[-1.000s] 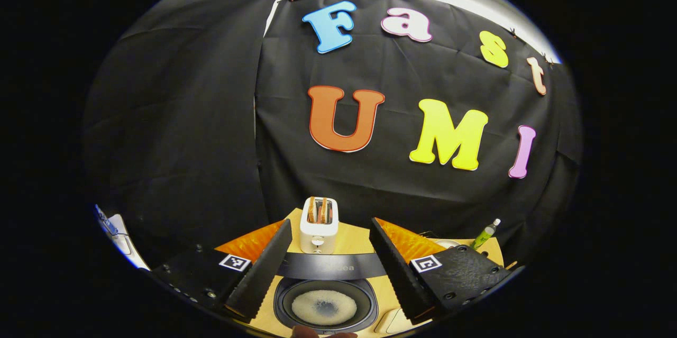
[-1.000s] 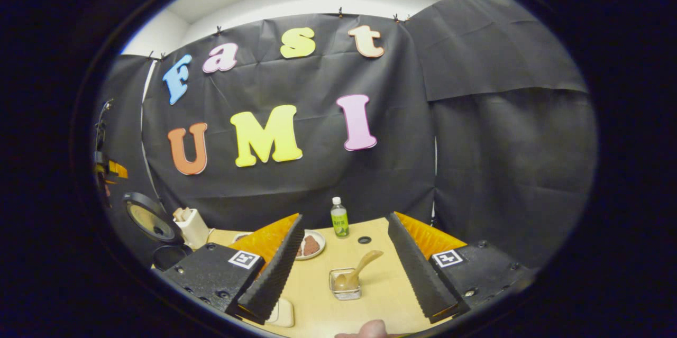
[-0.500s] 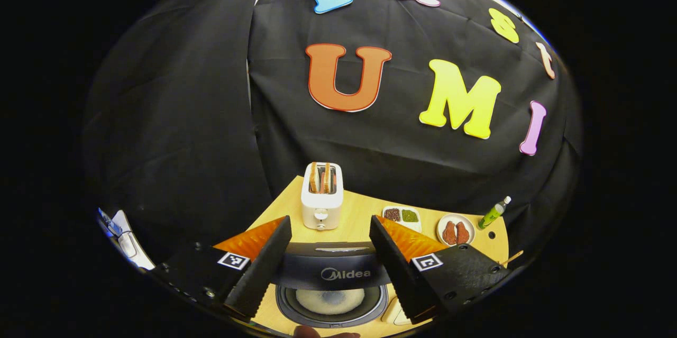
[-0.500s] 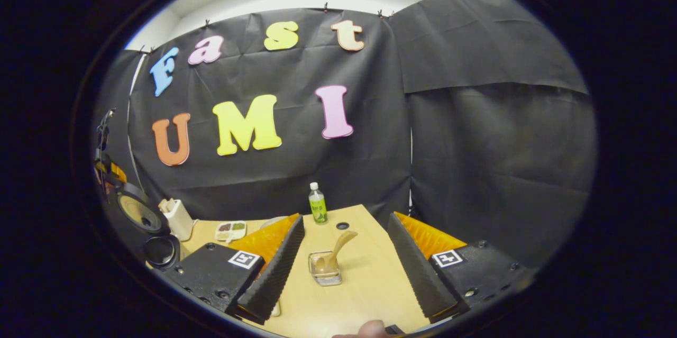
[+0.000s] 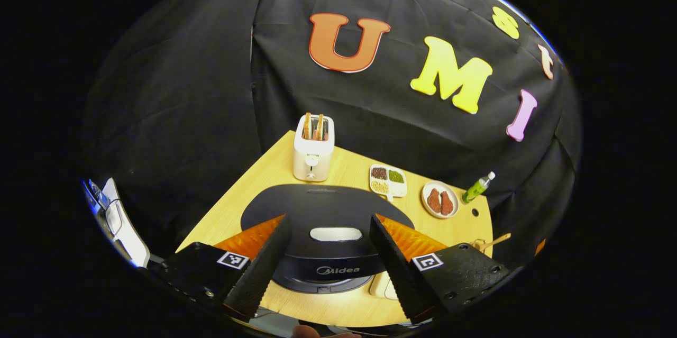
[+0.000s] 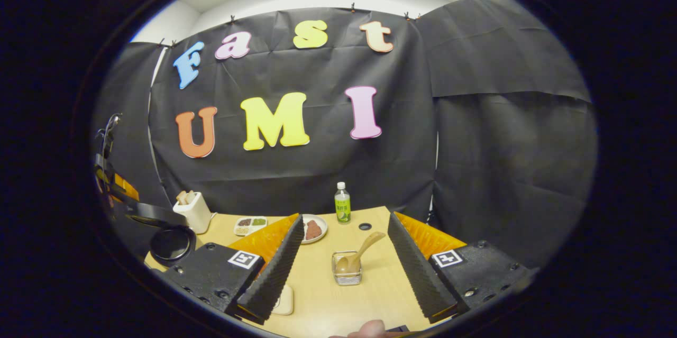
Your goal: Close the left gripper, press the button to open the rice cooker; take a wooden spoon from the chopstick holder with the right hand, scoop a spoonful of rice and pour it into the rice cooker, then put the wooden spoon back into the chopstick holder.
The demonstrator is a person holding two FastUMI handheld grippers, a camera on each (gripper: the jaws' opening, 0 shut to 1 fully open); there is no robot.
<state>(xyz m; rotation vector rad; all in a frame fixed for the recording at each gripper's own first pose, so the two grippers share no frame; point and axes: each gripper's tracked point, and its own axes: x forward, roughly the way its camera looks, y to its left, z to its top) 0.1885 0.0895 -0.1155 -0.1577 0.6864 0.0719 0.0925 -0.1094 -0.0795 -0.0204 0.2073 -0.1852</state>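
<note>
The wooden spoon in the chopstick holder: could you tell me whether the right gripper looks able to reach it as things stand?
Probably yes. In the right gripper view the right gripper is open, and the wooden spoon leans out of the chopstick holder straight ahead between its fingers, with only bare table in the way.

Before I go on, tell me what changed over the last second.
The rice cooker lid swung down from upright over the pot. The left gripper and right gripper stayed open, holding nothing; the wooden spoon stayed in the chopstick holder.
</note>
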